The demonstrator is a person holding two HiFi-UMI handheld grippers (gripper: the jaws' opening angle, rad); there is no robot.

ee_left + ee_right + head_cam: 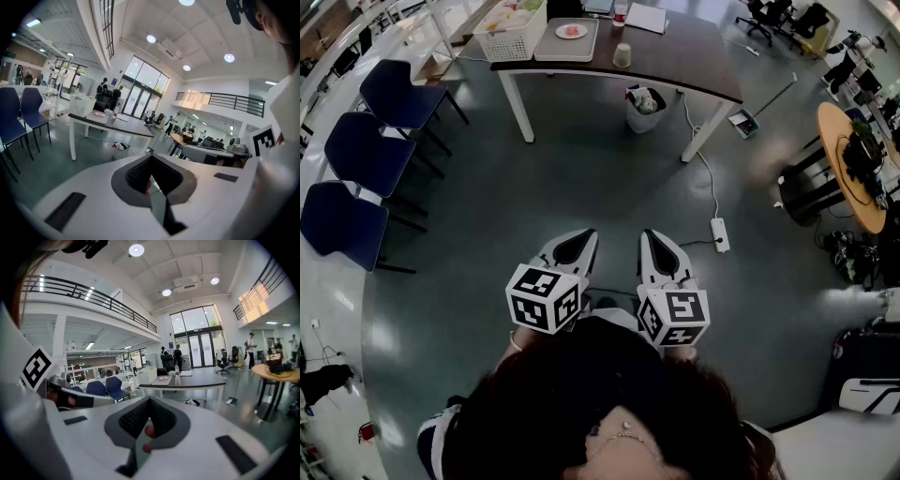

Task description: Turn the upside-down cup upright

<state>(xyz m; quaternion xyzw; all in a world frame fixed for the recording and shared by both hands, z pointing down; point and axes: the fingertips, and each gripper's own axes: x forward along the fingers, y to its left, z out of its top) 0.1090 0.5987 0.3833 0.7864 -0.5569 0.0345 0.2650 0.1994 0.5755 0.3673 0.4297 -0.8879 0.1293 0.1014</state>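
Head view: L gripper (578, 242) & R gripper (654, 244) sit side by side low in front of the person, both aimed fwd. Jaws are together on each, nothing held. Upside-down cup (622, 54) stands rim-down, axis vertical, on the dark table (675, 61) at far end, just right of a tray (553, 49). It's well apart from both grippers and approx in line w/ the gap btwn them, so neither is clearly nearer.

Left gripper view: L gripper (151, 169) closed, empty. Table lies far off, left of its line; cup too small to pick out.

Right gripper view: R gripper (149, 418) closed, empty. Table is nearly straight ahead, w/ cup (177, 379) a small pale shape below a bottle (176, 368). A walk-up is needed first; R prob has the straighter line.
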